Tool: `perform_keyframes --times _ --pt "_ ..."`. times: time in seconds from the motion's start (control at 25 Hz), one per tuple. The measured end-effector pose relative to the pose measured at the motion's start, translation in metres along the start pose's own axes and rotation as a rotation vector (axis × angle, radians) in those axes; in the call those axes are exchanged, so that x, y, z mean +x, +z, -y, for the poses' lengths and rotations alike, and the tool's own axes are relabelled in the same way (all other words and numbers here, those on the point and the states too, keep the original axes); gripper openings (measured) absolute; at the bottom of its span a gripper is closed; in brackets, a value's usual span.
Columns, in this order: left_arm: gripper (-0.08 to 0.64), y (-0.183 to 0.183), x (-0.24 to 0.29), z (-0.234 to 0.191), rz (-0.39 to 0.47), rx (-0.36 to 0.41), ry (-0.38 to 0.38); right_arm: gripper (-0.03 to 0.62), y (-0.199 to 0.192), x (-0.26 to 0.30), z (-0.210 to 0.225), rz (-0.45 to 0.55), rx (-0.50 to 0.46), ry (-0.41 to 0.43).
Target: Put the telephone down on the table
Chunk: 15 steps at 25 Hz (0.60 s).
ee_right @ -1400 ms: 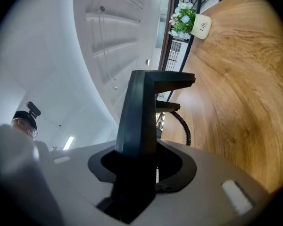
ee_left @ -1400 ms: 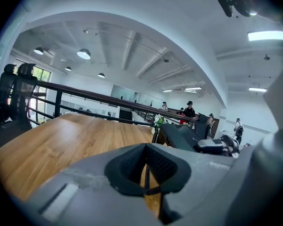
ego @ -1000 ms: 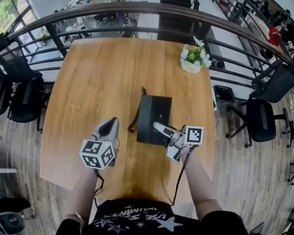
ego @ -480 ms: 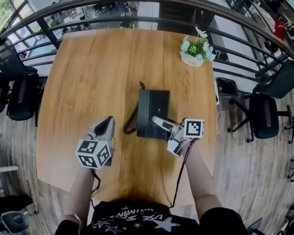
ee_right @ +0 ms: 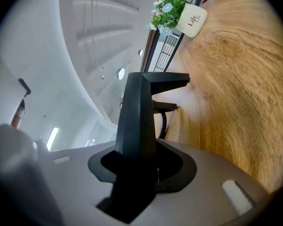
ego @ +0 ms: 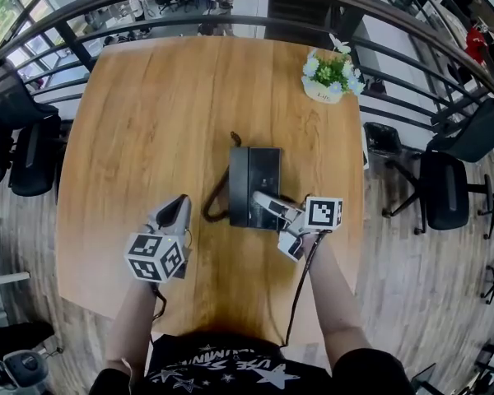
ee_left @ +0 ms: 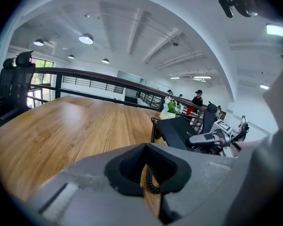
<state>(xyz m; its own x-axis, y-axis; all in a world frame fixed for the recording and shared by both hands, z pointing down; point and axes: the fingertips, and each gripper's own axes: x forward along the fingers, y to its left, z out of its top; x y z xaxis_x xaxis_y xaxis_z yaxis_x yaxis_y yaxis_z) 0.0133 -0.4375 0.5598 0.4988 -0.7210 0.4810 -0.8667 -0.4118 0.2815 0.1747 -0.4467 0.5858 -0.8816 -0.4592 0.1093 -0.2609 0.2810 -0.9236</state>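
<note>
The right gripper view shows the right gripper (ee_right: 137, 166) clamped on one edge of the black telephone (ee_right: 136, 112). Only the head view shows the phone lying just ahead of it, mid wooden table (ego: 156, 113). Off to its left, the left gripper (ego: 179, 206) has its jaws together and holds nothing. Potted flowers (ego: 329, 79) stand far ahead by a curved railing (ego: 230, 23).

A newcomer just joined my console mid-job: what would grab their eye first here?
The black telephone near the middle of the wooden table, its near edge clamped in the right claw. Next, the small flowering plant in a white pot at the table's far right corner.
</note>
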Motion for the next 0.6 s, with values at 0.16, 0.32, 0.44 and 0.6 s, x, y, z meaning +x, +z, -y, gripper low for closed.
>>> perform_keyframes --times 0.16,0.32,0.44,0.6 --pt "0.003 -0.0063 -0.0019 0.0014 -0.011 -0.001 -0.001 0.167 -0.009 0.002 0.0045 -0.024 -0.01 -0.066" --pt "0.003 -0.0085 -0.0032 0.0064 -0.018 0.003 0.0 0.167 -0.0096 -0.0012 0.0077 -0.029 -0.044 -0.124" --pt "0.003 -0.0102 -0.0049 0.007 -0.022 0.006 0.007 0.167 -0.0086 -0.0022 0.009 -0.017 -0.063 -0.149" --pt "0.003 -0.0097 -0.0079 0.0101 -0.022 0.01 0.008 0.164 -0.0066 -0.0054 0.0095 0.025 -0.103 -0.192"
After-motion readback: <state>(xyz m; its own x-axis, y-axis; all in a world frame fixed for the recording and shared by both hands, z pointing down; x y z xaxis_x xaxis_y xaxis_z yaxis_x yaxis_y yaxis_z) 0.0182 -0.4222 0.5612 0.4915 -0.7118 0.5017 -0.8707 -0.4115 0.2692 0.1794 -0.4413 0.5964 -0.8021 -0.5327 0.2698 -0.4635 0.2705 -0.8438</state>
